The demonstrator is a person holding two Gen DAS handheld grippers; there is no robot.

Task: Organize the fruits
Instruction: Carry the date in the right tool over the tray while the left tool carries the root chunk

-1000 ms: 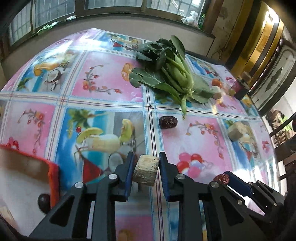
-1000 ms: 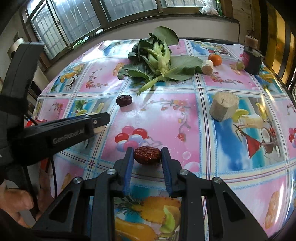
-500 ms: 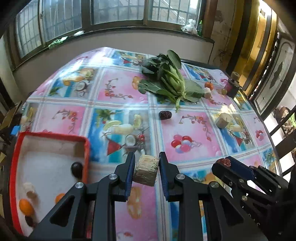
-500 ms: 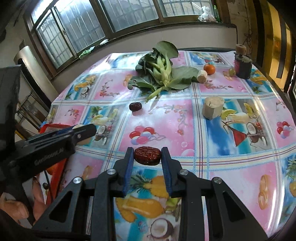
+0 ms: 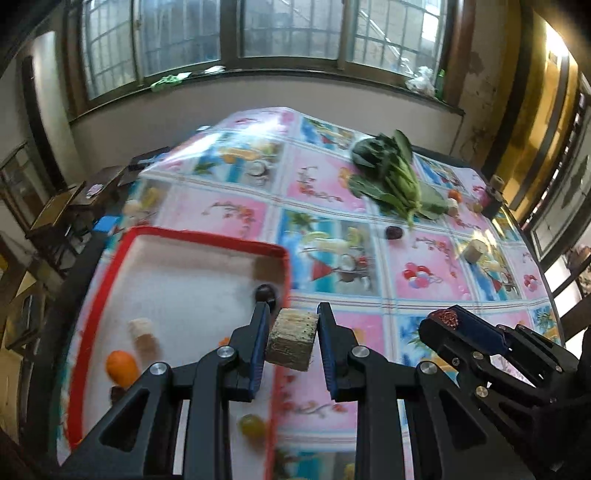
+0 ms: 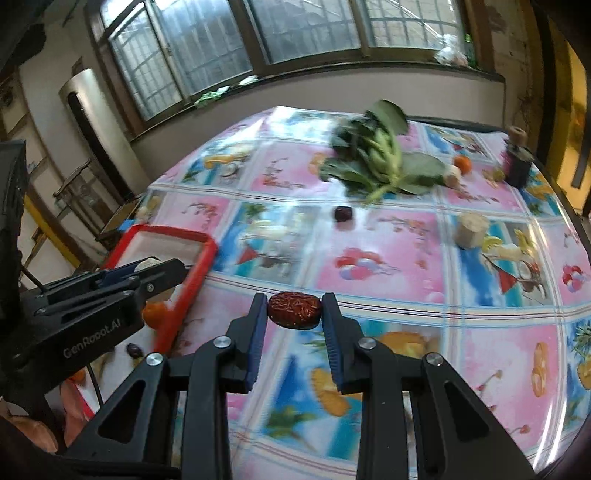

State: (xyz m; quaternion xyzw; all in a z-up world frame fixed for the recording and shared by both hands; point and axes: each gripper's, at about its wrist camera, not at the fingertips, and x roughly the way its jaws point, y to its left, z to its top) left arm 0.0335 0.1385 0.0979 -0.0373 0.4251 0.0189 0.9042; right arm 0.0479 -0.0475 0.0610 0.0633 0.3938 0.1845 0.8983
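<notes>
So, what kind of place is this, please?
Probably a dining room or kitchen corner in an older home: a table under a fruit-print tablecloth, leafy greens lying on it, and barred windows above a sill along the wall.

I see the tray (image 5: 207,240) at the table's (image 5: 332,192) left edge, the greens (image 5: 391,173) toward its far edge, a date (image 5: 393,232) before them, and a cut stub (image 5: 474,251) nearer the right edge.

Barred windows (image 5: 288,33) above pale wall (image 5: 258,92)
</notes>
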